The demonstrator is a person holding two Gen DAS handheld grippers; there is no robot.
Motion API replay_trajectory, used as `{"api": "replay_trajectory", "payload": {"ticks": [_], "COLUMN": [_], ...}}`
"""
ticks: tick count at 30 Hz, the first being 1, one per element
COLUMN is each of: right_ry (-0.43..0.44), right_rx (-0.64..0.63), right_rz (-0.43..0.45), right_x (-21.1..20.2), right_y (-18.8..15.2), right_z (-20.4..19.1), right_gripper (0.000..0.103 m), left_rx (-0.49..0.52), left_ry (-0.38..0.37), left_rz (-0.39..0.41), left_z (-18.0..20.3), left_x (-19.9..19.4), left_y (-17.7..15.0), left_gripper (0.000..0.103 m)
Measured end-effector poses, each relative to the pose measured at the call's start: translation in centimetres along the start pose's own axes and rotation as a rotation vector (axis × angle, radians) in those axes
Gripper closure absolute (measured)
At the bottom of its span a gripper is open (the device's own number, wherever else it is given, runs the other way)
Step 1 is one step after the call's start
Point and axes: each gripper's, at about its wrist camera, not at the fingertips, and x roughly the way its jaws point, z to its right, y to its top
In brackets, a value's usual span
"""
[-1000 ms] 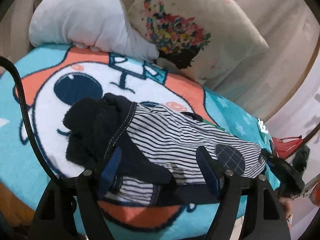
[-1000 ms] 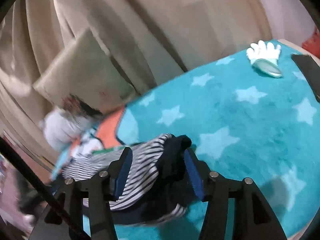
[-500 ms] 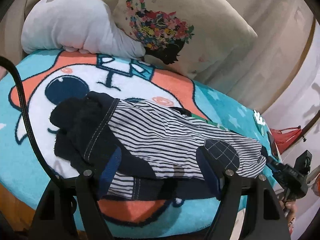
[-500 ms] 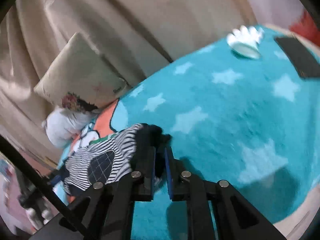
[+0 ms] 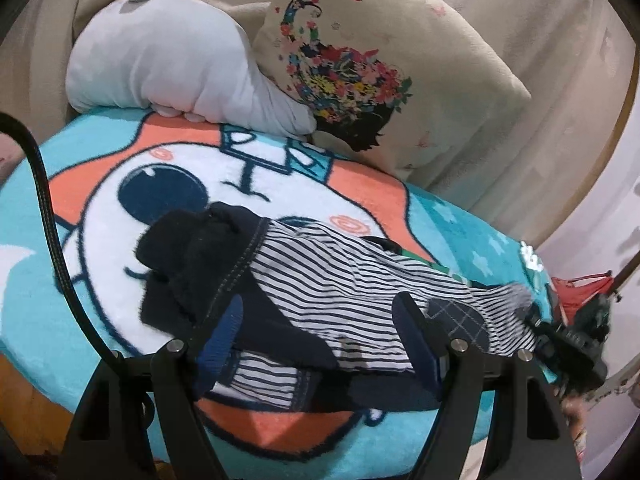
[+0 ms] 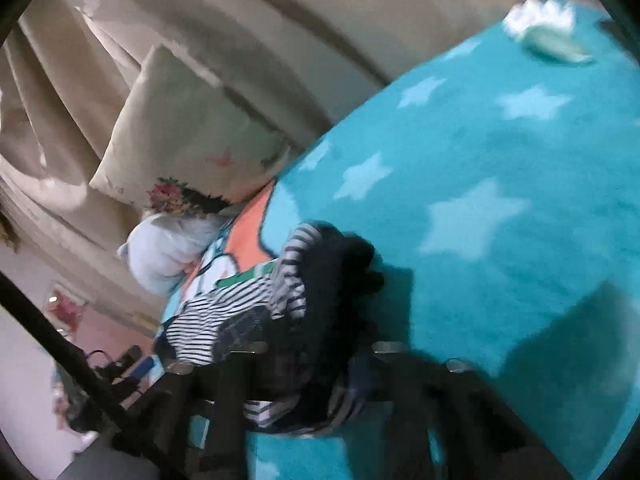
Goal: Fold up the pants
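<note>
Pants [image 5: 352, 280]: navy-and-white stripes, navy lining, checked patch at 4 o'clock. Blanket [image 5: 100, 320]: turquoise, pale stars, orange-white cartoon face. Pillow [image 5: 400, 60]: beige, multicoloured floral print. Plush [image 5: 168, 64]: grey-white.

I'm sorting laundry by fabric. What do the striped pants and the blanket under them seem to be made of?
The pants look like thin woven cotton: crisp navy and white stripes, visible stitching, with a dark fuzzy lining, probably fleece, showing at the cuff. The blanket looks like plush synthetic fleece: a soft, matte, short pile with a printed cartoon.
</note>
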Motion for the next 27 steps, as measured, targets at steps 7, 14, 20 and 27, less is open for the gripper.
{"api": "replay_trajectory", "payload": {"ticks": [7,14,20,27], "right_ry": [-0.016,-0.165,-0.330,-0.277], "right_rx": [-0.118,-0.080,-0.125,-0.244], "right_rz": [0.147,0.145,0.237,0.241], "right_x": [-2.3,-3.3,-6.6,-6.5], "right_y": [5.0,5.6,4.1,3.4], "right_z": [-2.3,1.8,1.5,-3.8], "right_gripper": [0.087,0.079,0.065,0.065], "left_rx": [-0.009,0.008,0.048,0.019], "left_ry": [0.036,0.040,0.143,0.091], "left_rz": [0.023,0.006,-0.065,-0.061], "left_z": [0.1,1.3,1.7,0.6], "left_x": [-0.2,1.6,4.5,3.9], "left_y": [0.8,1.3,0.2,-0.1], "left_gripper": [0.027,0.026,0.025,0.025]}}
